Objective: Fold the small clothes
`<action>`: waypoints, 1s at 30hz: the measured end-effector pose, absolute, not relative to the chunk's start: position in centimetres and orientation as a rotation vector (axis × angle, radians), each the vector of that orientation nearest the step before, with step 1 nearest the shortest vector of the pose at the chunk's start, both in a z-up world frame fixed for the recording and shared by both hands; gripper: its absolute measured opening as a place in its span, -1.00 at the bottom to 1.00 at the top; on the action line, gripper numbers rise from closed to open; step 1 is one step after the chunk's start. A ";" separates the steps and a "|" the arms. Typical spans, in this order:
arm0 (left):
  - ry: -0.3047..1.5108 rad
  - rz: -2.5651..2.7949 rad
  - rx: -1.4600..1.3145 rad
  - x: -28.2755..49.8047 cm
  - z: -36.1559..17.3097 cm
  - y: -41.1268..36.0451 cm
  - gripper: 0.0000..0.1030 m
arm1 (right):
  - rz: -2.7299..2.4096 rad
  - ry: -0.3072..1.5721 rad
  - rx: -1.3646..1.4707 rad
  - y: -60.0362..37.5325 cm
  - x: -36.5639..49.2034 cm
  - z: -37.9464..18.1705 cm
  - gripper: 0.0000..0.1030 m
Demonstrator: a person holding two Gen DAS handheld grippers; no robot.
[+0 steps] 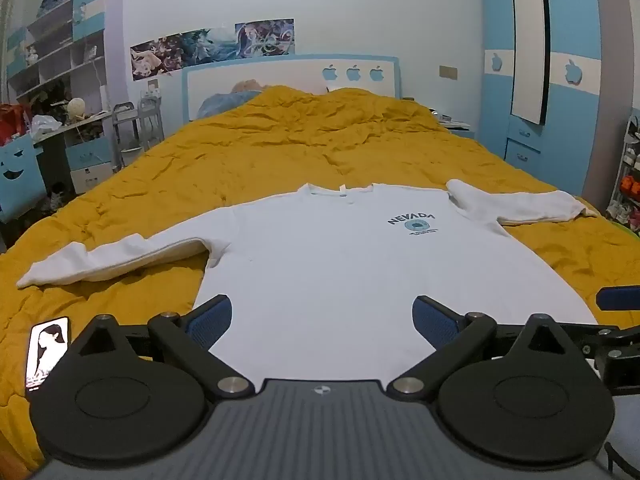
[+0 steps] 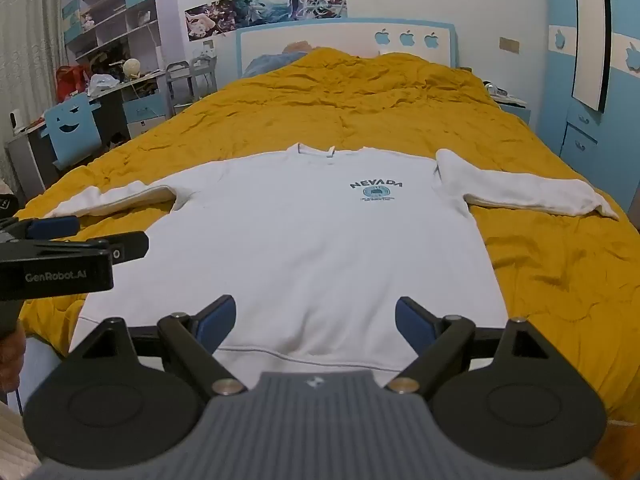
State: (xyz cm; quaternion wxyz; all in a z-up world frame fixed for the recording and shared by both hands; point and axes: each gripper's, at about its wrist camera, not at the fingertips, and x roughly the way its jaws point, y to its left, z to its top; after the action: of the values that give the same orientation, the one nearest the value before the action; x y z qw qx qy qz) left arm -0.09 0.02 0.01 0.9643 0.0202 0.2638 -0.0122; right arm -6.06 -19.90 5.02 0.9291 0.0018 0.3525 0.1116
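Note:
A white long-sleeved sweatshirt (image 1: pixel 340 264) with a "NEVADA" print lies flat, face up, on the yellow bedspread (image 1: pixel 280 148), sleeves spread to both sides. It also shows in the right wrist view (image 2: pixel 312 240). My left gripper (image 1: pixel 322 320) is open and empty over the shirt's lower part. My right gripper (image 2: pixel 316 322) is open and empty just above the hem. The left gripper also shows from the side at the left edge of the right wrist view (image 2: pixel 88 236). A blue pad (image 1: pixel 618 298) of the right gripper shows at the right edge of the left wrist view.
A phone (image 1: pixel 46 350) lies on the bedspread at the left near the bed's foot. A desk and shelves (image 1: pixel 56 92) stand left of the bed, a blue wardrobe (image 1: pixel 560 80) on the right. Pillows lie by the headboard (image 1: pixel 288 76).

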 end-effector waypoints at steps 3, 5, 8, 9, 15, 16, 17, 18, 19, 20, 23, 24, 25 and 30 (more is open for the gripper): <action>0.538 -0.030 0.041 -0.3 0.0 0.0 1.00 | 0.228 0.726 0.007 -19.9 -6.0 5.0 0.61; 0.548 -0.013 0.038 0.0 -0.7 0.0 1.00 | 0.227 0.724 0.007 -19.9 -6.1 5.0 0.61; 0.550 -0.009 0.036 -0.1 -1.0 0.0 1.00 | 0.227 0.725 0.006 -19.9 -6.1 5.0 0.61; 0.550 -0.007 0.035 -0.2 -1.0 0.0 1.00 | 0.228 0.725 0.005 -19.9 -6.1 5.0 0.61; 0.563 -0.022 0.039 0.3 -1.0 -0.1 1.00 | 0.225 0.729 -0.003 -19.8 -5.7 4.1 0.61; 0.564 -0.023 0.039 0.4 -1.1 0.0 1.00 | 0.221 0.731 -0.004 -19.7 -5.8 4.1 0.61; 0.566 -0.025 0.045 0.4 -0.7 0.0 1.00 | 0.218 0.733 -0.005 -19.6 -5.7 4.0 0.61; 0.567 -0.027 0.046 0.4 -0.7 0.0 1.00 | 0.214 0.738 -0.005 -19.6 -5.7 4.2 0.61; 0.568 -0.028 0.046 0.4 -0.7 0.1 1.00 | 0.213 0.740 -0.003 -19.5 -5.7 4.3 0.61; 0.570 -0.029 0.047 0.4 -0.8 0.1 1.00 | 0.212 0.742 -0.001 -19.5 -5.7 4.3 0.61; 0.572 -0.031 0.050 0.3 -0.7 0.0 1.00 | 0.211 0.745 -0.001 -19.5 -5.6 4.2 0.61; 0.573 -0.033 0.051 0.3 -0.7 0.0 1.00 | 0.211 0.745 -0.002 -19.5 -5.6 4.2 0.61; 0.573 -0.033 0.051 0.3 -0.7 -0.1 1.00 | 0.210 0.746 -0.002 -19.5 -5.5 4.2 0.61; 0.579 -0.039 0.052 0.1 -0.6 -0.2 1.00 | 0.209 0.747 -0.004 -19.5 -5.5 4.1 0.61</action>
State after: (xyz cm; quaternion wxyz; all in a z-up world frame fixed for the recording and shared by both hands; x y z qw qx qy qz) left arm 0.13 -0.24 -0.60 0.9578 0.0257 0.2855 -0.0194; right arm -5.51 -19.51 4.09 0.9258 -0.0019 0.3640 0.1019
